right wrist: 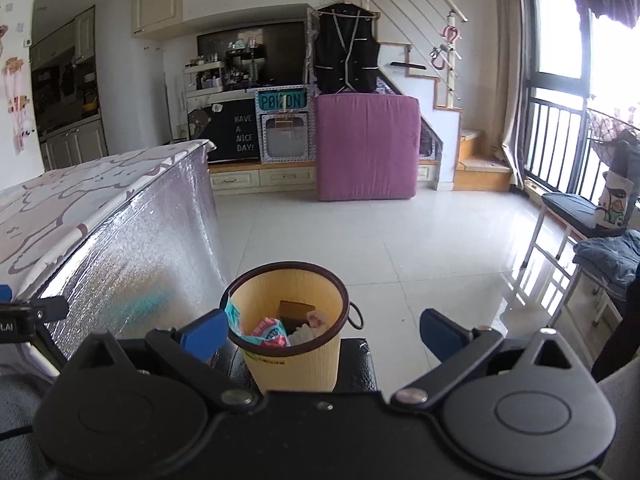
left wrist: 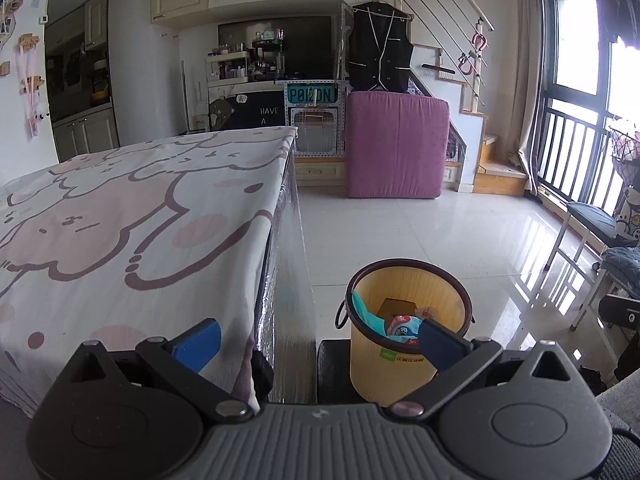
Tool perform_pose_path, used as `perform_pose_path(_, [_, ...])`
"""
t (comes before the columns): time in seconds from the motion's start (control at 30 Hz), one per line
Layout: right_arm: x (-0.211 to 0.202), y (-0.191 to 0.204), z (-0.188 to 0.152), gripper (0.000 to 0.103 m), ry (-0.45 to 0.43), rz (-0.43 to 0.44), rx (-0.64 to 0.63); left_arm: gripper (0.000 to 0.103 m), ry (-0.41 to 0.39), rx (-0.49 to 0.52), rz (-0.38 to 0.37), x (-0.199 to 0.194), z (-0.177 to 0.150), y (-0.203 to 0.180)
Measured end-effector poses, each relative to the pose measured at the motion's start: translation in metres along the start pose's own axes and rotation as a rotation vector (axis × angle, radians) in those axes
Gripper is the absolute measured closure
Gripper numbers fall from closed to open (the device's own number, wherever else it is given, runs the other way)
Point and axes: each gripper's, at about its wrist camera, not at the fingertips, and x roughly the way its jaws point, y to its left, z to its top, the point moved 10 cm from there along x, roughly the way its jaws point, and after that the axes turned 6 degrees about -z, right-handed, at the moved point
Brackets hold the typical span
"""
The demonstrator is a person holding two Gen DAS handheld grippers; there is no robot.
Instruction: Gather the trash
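Trash [right wrist: 276, 330] already sits inside the yellow bin [right wrist: 294, 354]: a teal wrapper against the wall nearest the desk, a red-and-blue packet in the middle, something pale beside it and a dark brown box toward the back. The bin stands on a black stand [right wrist: 358, 364], just beside the desk [left wrist: 120, 216], which wears a cartoon-print cloth on top and a silvery foil sheet down the side facing the bin. No loose litter shows on the cloth or on the floor tiles near the bin, so the collecting looks done or close to it, though the desk's near edge is hidden behind the tongs.

The main risk, as I judge it, is the bin itself. It looks light and perched on a small stand, with a thin wire handle [right wrist: 355, 317] sticking out on the side away from the desk; a careless sweep could snag that loop or nudge the rim and tip the contents onto the floor.

Both tongs are spread wide and carry nothing. The left tongs [left wrist: 318, 344] straddle the desk edge and the bin's near rim without visibly touching either. The right tongs [right wrist: 322, 336] hover with the bin just in front of them, fingers clear of it.
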Motion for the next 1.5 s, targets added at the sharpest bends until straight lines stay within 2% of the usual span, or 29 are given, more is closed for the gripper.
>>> perform_pose_path(0.33, [-0.004, 0.010, -0.001, 0.000, -0.026, 0.000, -0.035, 0.000, -0.015, -0.004, -0.004, -0.005, -0.002, -0.003])
perform_pose_path(1.5, [-0.007, 0.010, -0.002, 0.000, -0.026, 0.003, -0.031, 0.000, -0.014, 0.008, -0.003, -0.008, -0.003, -0.007])
